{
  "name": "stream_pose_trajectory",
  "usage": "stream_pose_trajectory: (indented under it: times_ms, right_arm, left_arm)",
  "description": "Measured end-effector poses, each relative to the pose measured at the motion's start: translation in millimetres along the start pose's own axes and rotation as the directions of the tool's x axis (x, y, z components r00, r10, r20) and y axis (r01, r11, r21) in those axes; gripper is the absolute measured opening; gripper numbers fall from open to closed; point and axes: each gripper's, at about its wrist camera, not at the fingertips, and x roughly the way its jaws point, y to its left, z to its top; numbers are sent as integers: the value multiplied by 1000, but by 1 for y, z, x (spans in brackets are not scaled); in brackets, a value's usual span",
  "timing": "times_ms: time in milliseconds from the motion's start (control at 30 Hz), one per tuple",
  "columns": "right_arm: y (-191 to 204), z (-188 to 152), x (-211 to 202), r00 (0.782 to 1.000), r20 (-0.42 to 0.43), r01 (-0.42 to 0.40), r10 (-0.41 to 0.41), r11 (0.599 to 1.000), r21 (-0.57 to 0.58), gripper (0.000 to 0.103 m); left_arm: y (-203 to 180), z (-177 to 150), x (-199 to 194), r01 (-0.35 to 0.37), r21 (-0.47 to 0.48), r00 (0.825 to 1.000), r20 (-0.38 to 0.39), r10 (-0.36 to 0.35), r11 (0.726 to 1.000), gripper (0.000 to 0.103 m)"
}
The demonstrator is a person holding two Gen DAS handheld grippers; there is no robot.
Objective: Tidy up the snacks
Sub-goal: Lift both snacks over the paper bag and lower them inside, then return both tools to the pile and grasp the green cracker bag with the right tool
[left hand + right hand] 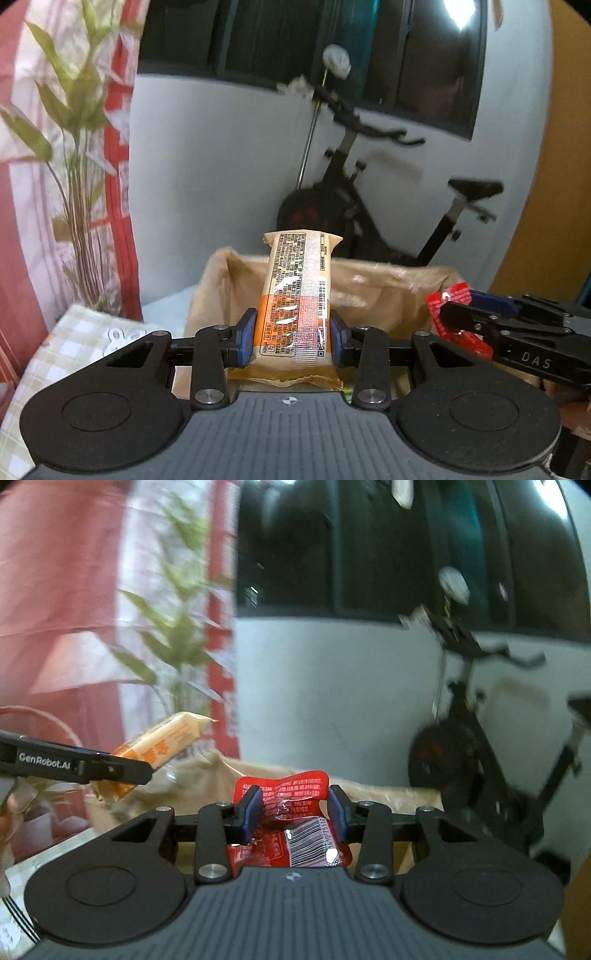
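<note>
surface: checked tablecloth (74, 343) | on it: paper-lined box (388, 288), plant (77, 184) at left

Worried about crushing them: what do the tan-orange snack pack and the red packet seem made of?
Tan-orange snack pack: glossy plastic film, going by glare streaks and crimped ends. Red packet: thin shiny film, possibly foil-lined, creased and buckled between the pads.

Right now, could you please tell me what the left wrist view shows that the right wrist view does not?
Only the left wrist view shows the printed back of the beige and orange snack bar clamped in the left hand-held gripper. Only the right wrist view shows the barcode on the red packet clamped in the right hand-held gripper. Both show the brown paper bag, exercise bike and plant.
</note>
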Motion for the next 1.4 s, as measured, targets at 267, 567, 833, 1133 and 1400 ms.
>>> stream_pose_trajectory:
  times_ms: [267, 567, 833, 1133, 1400]
  right_arm:
    - [-17, -9, 16, 993, -112, 45, -34, 995, 94, 54]
    - [-9, -10, -27, 998, -54, -23, 28, 995, 96, 56]
    - [9, -23, -77, 996, 31, -88, 86, 995, 42, 79]
    - [37, -66, -96, 995, -17, -101, 101, 995, -25, 91]
    - [48, -114, -86, 985, -151, -89, 82, 995, -39, 94]
  left_arm:
    - [15, -14, 11, -39, 15, 999, -32, 39, 999, 60]
    - [19, -18, -48, -34, 111, 999, 39, 30, 993, 64]
    - [30, -41, -92, 14, 89, 997, 69, -21, 996, 80]
    - [33, -88, -96, -4, 42, 999, 42, 2, 999, 84]
    - [39, -124, -89, -3, -16, 999, -36, 2, 1000, 84]
